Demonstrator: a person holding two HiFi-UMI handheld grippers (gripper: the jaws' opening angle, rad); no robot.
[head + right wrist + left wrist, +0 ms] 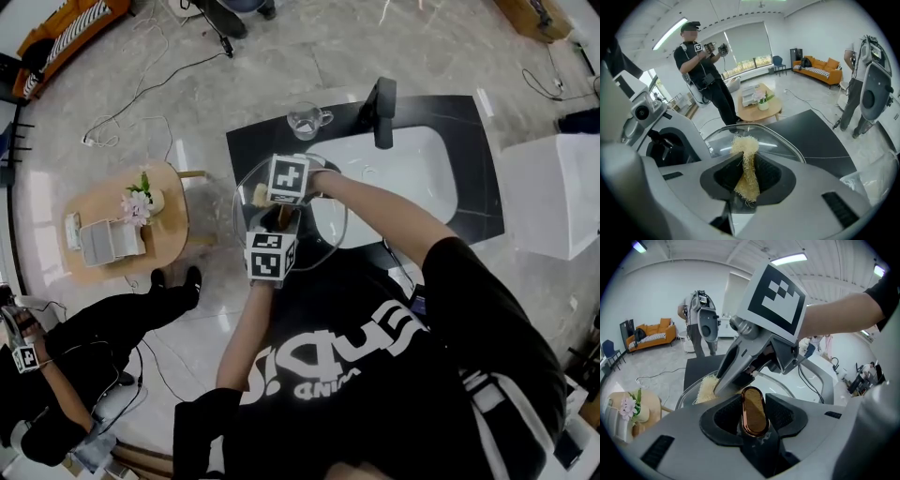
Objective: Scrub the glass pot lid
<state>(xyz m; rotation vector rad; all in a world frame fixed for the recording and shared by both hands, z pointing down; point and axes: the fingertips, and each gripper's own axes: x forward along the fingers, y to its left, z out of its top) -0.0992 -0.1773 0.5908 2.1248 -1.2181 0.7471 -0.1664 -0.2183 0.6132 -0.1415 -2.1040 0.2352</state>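
— Checked the left gripper view first. Found the left gripper clamped on the copper-coloured knob of the glass pot lid, with the knob upright between the jaws.

— Matched that against the head view?

— Tried, got little. Saw both tools from above, close together over the lid, and a white sink beyond them to the right. Could not read either grip from up there.

— And just ahead of the left jaws?

— Caught the right gripper tilted tip-down, with a pale scrubber at its end, on the glass near the rim.

— Settled from the right gripper view?

— Yes. Jaws pinched tight on the scrubber, its frayed end against the lid just past the fingertips. Also spotted, only there, a person standing beyond the lid, a round wooden table and an orange sofa. Saw the knob only from the left side.
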